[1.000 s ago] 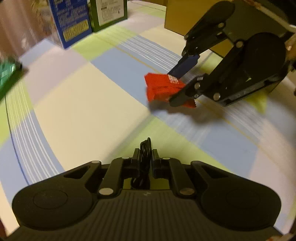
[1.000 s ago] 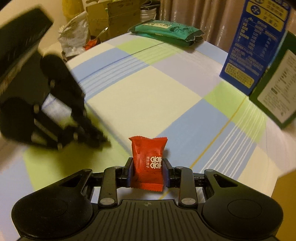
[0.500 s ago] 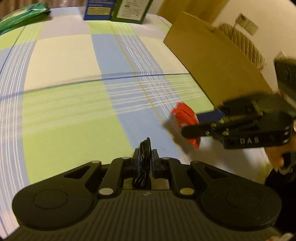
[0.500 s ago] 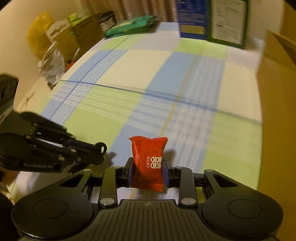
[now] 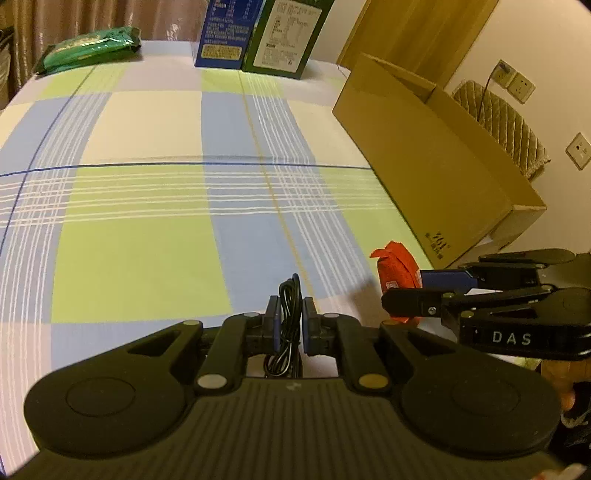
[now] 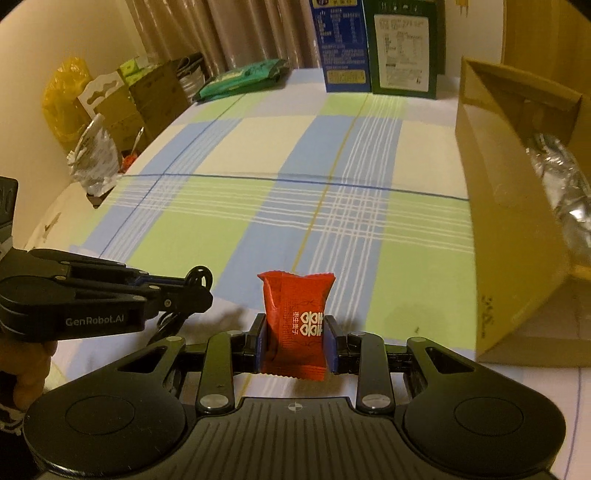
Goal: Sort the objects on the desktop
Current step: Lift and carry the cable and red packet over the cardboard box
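My left gripper (image 5: 290, 317) is shut on a coiled black cable (image 5: 288, 325) and holds it above the near edge of the checked tablecloth (image 5: 147, 206). My right gripper (image 6: 297, 336) is shut on a red candy packet (image 6: 295, 321) with white print. In the left wrist view the right gripper (image 5: 402, 295) and the red candy packet (image 5: 397, 266) sit at the right, close to the cardboard box (image 5: 424, 158). In the right wrist view the left gripper (image 6: 195, 284) with the cable (image 6: 199, 277) is at the left.
The open cardboard box (image 6: 517, 206) stands on the right with a silver foil bag (image 6: 561, 192) inside. Blue and green cartons (image 5: 258, 33) and a green packet (image 5: 88, 46) lie at the far edge. Bags and boxes (image 6: 107, 110) stand beyond the left edge.
Both grippers have swung round and drawn back toward the near edge, each still holding its object. The box now shows more fully on the right.
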A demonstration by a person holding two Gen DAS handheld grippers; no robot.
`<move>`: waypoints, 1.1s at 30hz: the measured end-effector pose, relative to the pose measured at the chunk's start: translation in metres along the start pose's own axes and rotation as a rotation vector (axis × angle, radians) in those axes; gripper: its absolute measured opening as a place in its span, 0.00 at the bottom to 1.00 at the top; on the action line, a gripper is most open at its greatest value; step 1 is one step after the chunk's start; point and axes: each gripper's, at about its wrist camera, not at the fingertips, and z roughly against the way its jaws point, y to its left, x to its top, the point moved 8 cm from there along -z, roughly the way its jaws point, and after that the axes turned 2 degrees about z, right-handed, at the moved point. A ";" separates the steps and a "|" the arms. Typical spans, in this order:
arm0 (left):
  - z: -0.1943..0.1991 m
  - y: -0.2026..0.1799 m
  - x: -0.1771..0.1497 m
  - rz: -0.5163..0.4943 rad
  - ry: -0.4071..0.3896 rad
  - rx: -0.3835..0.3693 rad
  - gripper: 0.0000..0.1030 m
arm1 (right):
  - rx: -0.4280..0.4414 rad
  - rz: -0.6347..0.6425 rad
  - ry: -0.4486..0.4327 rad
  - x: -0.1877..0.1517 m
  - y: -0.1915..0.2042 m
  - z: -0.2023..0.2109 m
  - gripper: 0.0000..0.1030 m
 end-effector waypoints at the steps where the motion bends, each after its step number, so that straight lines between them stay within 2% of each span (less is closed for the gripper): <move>1: 0.003 -0.003 -0.001 0.004 -0.004 0.000 0.07 | -0.003 0.000 -0.006 0.000 0.000 0.004 0.27; 7: 0.023 -0.020 -0.004 0.027 -0.029 0.003 0.07 | -0.014 -0.013 -0.042 -0.003 0.000 0.030 0.27; 14: 0.044 -0.046 -0.004 0.002 -0.057 0.010 0.07 | -0.026 -0.019 -0.092 -0.001 -0.002 0.061 0.27; 33: 0.061 -0.107 0.000 -0.053 -0.077 -0.030 0.07 | -0.105 -0.079 -0.183 -0.004 -0.039 0.123 0.27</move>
